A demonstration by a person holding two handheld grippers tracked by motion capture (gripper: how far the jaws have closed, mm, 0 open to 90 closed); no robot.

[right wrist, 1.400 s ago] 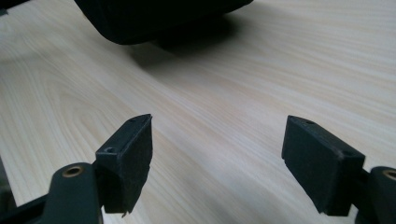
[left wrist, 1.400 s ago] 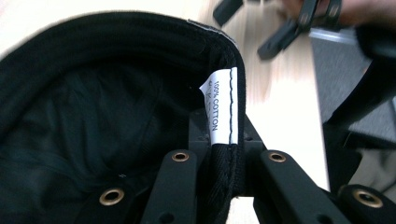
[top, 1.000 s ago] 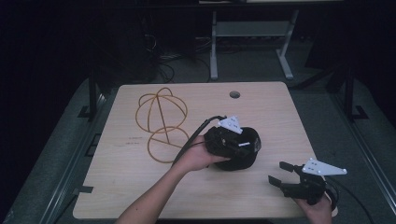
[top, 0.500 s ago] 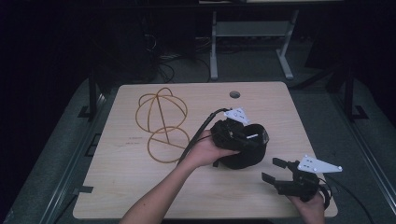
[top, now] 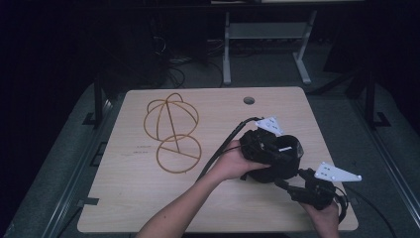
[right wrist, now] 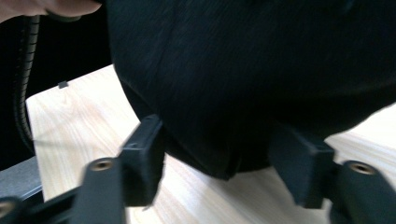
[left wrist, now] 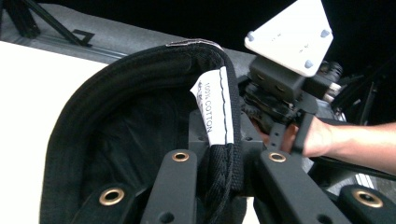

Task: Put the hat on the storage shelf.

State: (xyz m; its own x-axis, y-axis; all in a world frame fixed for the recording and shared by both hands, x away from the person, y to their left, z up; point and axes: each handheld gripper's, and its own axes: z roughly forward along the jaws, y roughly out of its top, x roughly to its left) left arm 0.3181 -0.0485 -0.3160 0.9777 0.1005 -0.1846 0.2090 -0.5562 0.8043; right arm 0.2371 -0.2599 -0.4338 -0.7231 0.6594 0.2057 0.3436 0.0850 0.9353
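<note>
A black cotton cap (top: 277,159) is held above the right side of the wooden table (top: 143,198). My left gripper (top: 283,148) is shut on its rim beside the white label (left wrist: 214,109); in the left gripper view the jaws (left wrist: 219,140) pinch the padded edge of the cap (left wrist: 126,126). My right gripper (top: 289,179) sits just below and to the right of the cap. In the right gripper view the cap (right wrist: 243,70) hangs between my fingers (right wrist: 224,163), which have just been closing; the pads stand apart from the fabric.
A yellow-orange wire figure of hoops (top: 171,134) lies flat on the table's left half. A round hole (top: 249,100) sits near the far edge. A white metal stand (top: 267,34) is behind the table. The left gripper's cable (top: 223,148) trails across the middle.
My left hand has carried the cap to the right and slightly up, toward the right gripper. The right gripper's jaws have narrowed around the cap's lower part.
</note>
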